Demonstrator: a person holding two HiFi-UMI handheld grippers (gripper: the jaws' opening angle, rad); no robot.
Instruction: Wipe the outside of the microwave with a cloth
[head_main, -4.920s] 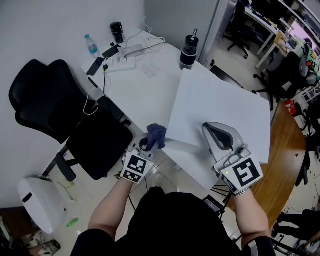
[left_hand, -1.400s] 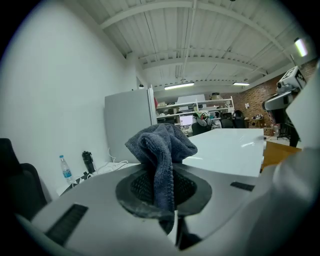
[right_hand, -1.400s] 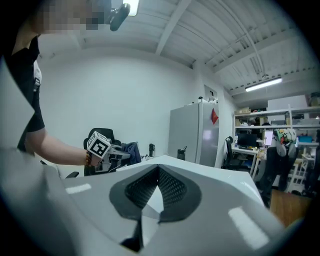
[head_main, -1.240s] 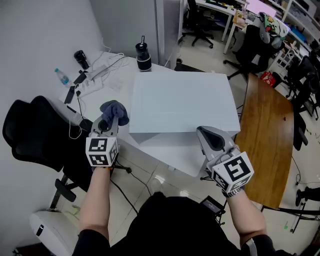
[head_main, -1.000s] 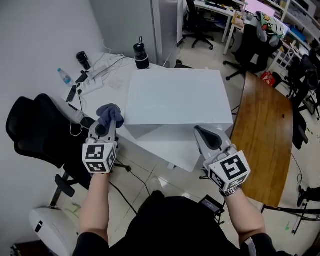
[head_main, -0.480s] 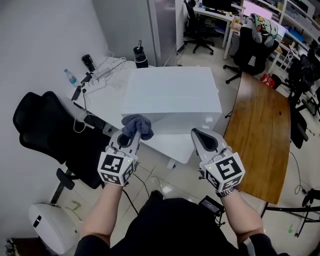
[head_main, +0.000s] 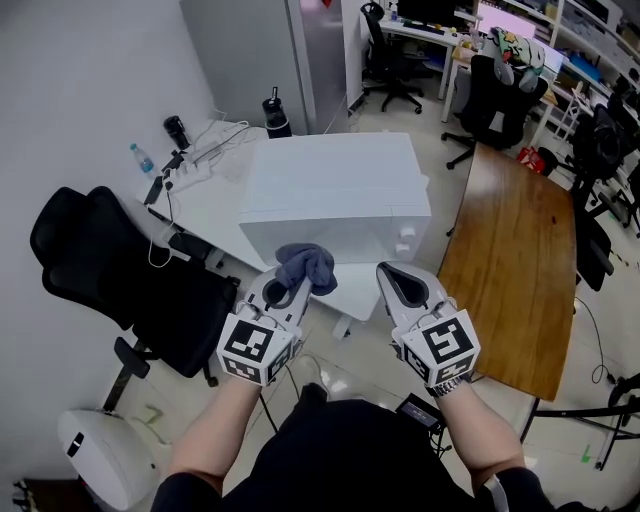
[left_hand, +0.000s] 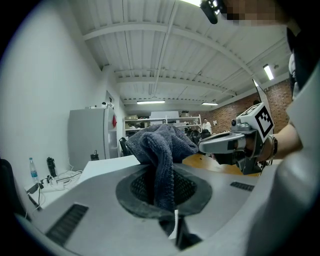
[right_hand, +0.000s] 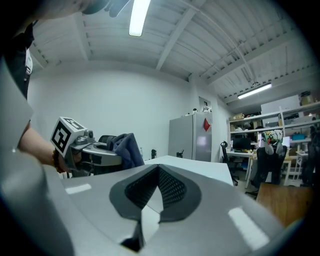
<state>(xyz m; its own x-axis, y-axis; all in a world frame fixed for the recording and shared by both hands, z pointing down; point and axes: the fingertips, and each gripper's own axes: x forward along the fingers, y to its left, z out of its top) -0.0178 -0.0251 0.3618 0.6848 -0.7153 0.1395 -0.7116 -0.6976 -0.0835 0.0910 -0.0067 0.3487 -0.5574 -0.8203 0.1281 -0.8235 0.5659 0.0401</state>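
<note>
Now my left gripper (head_main: 286, 290) has its jaws clamped on the cloth (head_main: 306, 266), just in front of the microwave (head_main: 335, 190) on the bench (head_main: 212, 210); I cannot tell whether they touch. My right gripper (head_main: 394, 283) is alongside, jaws closed on nothing.

Left forearm (head_main: 212, 442) and right forearm (head_main: 484, 452) reach forward side by side, grippers near level. Left gripper (head_main: 283, 291): jaws clamped on the cloth (head_main: 307, 265), which bunches above the tips. Right gripper (head_main: 397, 282): jaws pressed together, nothing between.
</note>
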